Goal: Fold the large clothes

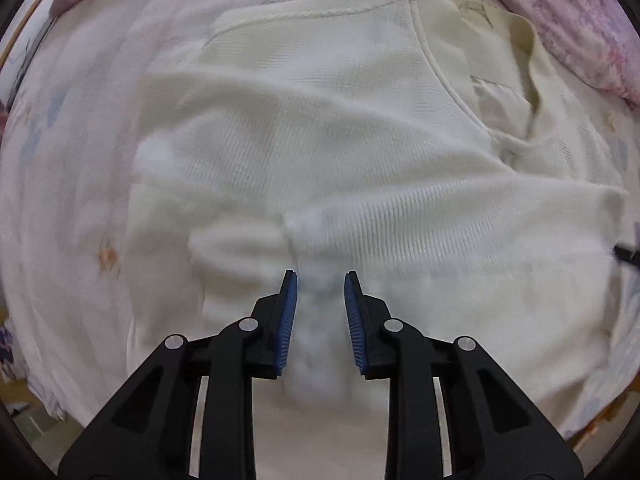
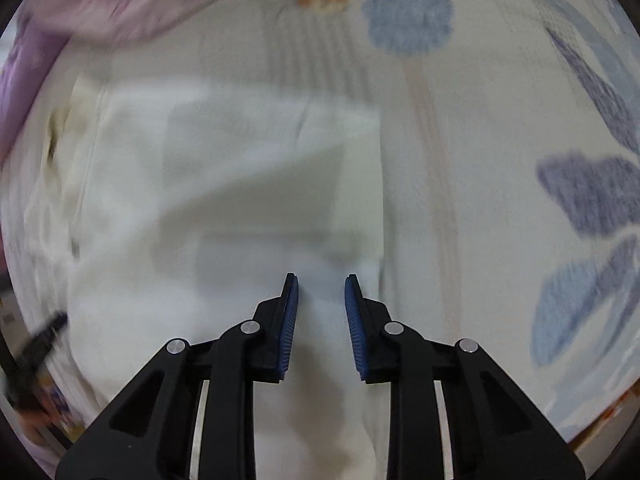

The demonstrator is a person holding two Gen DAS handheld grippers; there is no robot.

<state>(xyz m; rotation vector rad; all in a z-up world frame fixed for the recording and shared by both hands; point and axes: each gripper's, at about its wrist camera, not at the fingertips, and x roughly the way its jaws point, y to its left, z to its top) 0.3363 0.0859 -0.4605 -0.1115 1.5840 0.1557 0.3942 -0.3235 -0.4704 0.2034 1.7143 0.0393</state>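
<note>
A large cream knit garment (image 1: 320,152) lies spread on the bed, its neckline and inner label toward the upper right. My left gripper (image 1: 321,276) points straight down at its near part, and a fuzzy bunch of the knit (image 1: 320,320) rises between the blue pads and fills the gap. In the right wrist view the same garment (image 2: 240,200) is blurred, its straight side edge running down the middle. My right gripper (image 2: 321,278) hangs over that edge with its jaws narrowly apart, and the cloth lies flat beneath them. A dark tip at the far right (image 1: 628,254) is the other gripper.
The bed sheet (image 2: 500,160) is white with blue and orange flower prints. A pink-purple quilt (image 1: 580,20) is heaped along the far side and also shows as the quilt (image 2: 100,8) at the upper left. The bed's near edge (image 1: 44,400) drops off at the lower left.
</note>
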